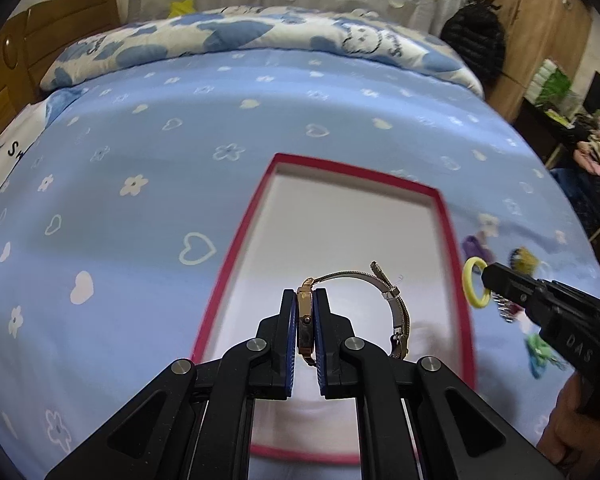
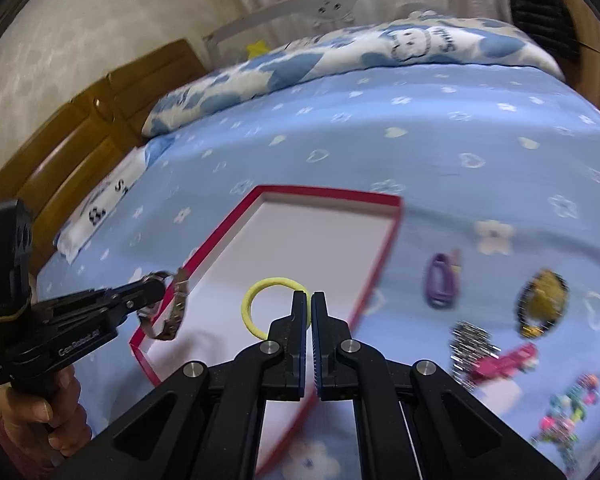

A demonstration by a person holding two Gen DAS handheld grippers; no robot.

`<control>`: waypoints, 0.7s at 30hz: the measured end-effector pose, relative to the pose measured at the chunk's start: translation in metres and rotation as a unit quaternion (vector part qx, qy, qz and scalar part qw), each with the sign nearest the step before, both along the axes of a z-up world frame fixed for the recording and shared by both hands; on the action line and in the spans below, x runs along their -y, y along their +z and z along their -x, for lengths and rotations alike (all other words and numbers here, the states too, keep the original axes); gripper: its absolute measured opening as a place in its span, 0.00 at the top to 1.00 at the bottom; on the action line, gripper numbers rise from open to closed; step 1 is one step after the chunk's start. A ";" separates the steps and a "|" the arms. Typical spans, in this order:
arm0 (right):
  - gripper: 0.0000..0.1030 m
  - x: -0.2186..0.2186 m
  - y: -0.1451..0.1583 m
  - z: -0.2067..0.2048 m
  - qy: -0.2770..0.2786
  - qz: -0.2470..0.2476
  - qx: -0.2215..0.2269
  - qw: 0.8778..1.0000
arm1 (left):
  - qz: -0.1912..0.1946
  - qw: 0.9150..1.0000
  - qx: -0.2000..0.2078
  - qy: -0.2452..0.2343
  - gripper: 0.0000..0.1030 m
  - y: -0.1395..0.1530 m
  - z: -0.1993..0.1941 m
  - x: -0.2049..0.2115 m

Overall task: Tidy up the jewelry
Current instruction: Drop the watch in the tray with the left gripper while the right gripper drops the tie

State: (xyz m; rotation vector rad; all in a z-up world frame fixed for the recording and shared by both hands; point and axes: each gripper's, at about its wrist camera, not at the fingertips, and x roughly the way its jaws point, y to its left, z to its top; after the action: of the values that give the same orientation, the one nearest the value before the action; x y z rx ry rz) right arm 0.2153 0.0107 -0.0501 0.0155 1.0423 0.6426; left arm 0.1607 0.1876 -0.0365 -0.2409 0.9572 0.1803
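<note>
A red-rimmed tray [image 1: 452, 232] with a white floor lies on the blue bed; it also shows in the right wrist view [image 2: 394, 216]. My left gripper [image 1: 305, 300] is shut on a gold watch [image 1: 305, 320] with a metal mesh band [image 1: 400, 308], held above the tray. In the right wrist view the watch [image 2: 172, 304] hangs from that gripper [image 2: 156, 290] over the tray's left rim. My right gripper [image 2: 309, 300] is shut on a yellow hair tie [image 2: 260, 300] over the tray. The left wrist view shows this gripper [image 1: 486, 276] and tie [image 1: 474, 284] at the tray's right edge.
Loose pieces lie on the bedsheet right of the tray: a purple clip [image 2: 442, 280], a yellow and black hair piece [image 2: 542, 300], a silver comb clip [image 2: 472, 340], a pink clip [image 2: 508, 360] and colourful beads [image 2: 568, 412]. A folded duvet [image 1: 240, 36] lies behind.
</note>
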 end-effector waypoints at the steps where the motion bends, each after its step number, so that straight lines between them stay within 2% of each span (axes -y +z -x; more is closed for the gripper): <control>1: 0.98 -0.005 -0.005 -0.003 0.003 0.003 -0.005 1.000 | 0.001 1.000 -0.007 0.003 0.93 -0.006 -0.007 -0.003; 10: 0.98 -0.034 -0.041 -0.027 0.018 0.040 -0.031 0.999 | -0.012 0.998 -0.053 0.012 0.93 -0.039 -0.056 -0.011; 16: 0.98 -0.046 -0.059 -0.031 0.041 0.077 -0.041 0.995 | -0.024 0.997 -0.075 0.015 0.92 -0.055 -0.068 -0.011; 21: 0.95 -0.049 -0.065 -0.031 0.051 0.086 -0.045 0.994 | -0.029 0.996 -0.082 0.014 0.91 -0.062 -0.071 -0.010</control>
State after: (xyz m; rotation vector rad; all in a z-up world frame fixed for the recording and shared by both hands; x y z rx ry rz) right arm 0.2460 0.0597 -0.1148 -0.1604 1.1893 0.6471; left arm 0.2318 0.1979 -0.0989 -0.1890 1.1098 0.2562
